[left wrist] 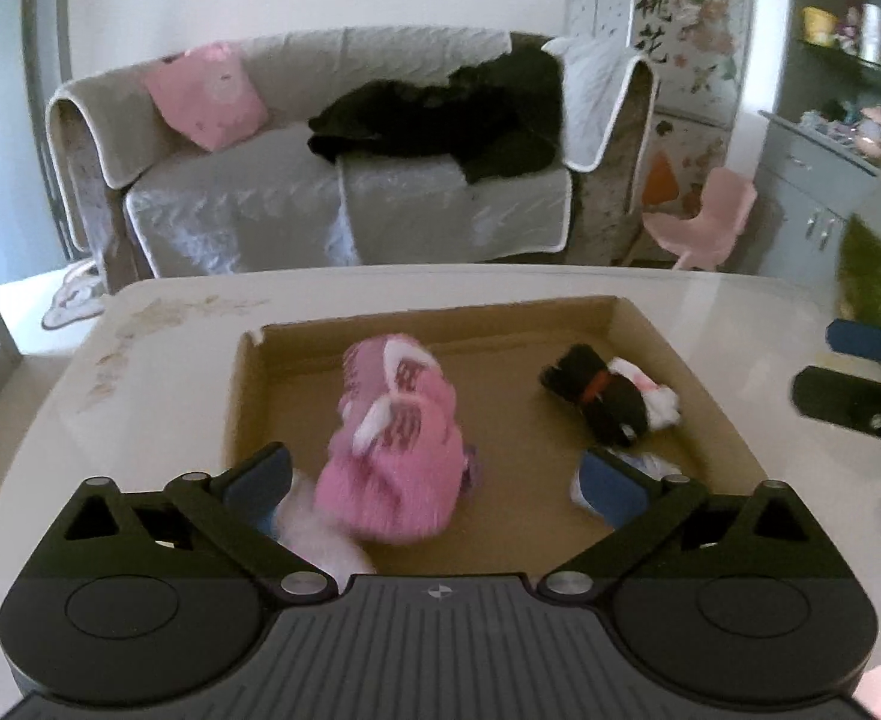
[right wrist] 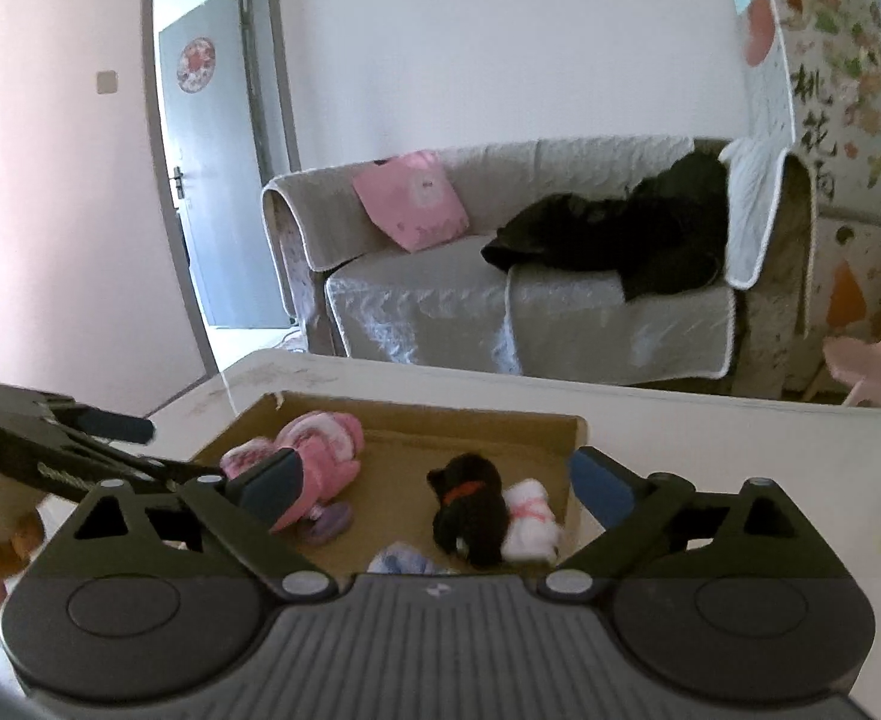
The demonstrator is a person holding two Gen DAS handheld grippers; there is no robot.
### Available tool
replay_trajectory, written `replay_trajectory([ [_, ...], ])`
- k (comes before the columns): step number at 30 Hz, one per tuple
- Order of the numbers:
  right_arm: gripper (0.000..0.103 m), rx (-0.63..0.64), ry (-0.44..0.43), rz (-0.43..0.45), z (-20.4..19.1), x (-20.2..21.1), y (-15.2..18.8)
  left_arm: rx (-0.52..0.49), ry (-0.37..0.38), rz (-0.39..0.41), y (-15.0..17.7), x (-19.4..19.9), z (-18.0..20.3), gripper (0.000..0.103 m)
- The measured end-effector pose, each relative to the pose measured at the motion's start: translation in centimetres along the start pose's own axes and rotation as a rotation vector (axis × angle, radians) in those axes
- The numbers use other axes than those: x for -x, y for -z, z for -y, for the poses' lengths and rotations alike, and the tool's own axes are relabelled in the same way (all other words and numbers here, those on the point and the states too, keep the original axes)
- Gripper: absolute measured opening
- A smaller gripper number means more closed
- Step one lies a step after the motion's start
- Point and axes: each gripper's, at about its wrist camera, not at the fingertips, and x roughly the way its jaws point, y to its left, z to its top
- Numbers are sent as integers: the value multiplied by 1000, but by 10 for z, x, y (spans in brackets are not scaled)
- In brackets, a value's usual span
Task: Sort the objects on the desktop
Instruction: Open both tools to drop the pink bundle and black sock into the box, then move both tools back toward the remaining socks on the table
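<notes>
My left gripper (left wrist: 434, 480) and right gripper (right wrist: 434, 486) gape empty over the cardboard tray (left wrist: 440, 312) on the white table (left wrist: 170, 336), a grey sofa (left wrist: 320, 198) beyond.

Sofa (right wrist: 500, 276), grey quilted cover, against plain white wall (right wrist: 470, 48); pink cushion (right wrist: 410, 198) at its left end, dark garment (right wrist: 620, 234) heaped toward its right end. Left of sofa: open grey-framed doorway (right wrist: 212, 150), daylight beyond. Right of sofa: floral-covered cabinet (right wrist: 842, 120), pink chair (left wrist: 704, 216), grey shelving (left wrist: 830, 138). In front of sofa: white table (left wrist: 158, 360)
</notes>
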Motion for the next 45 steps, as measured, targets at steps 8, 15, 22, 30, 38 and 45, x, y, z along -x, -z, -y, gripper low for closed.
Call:
replay_trajectory([
  [8, 102, -100, 22, 45, -23, 110, 88, 41, -51, 25, 70, 79, -30, 103],
  [15, 102, -42, 81, -42, -66, 115, 135, 61, -19, -41, 106, 65, -40, 103],
  [22, 96, 26, 92, -60, -79, 125, 153, 43, 58, -31, 122, 74, -38, 103],
  [30, 94, 18, 123, -65, -74, 124, 166, -49, 208, -31, 146, 105, 14, 103],
  [38, 94, 72, 114, -111, -81, 116, 180, -92, 231, -135, 166, 93, 75, 103],
  [45, 73, 95, 147, -127, -76, 121, 184, -93, 229, -199, 162, 76, 108, 103],
])
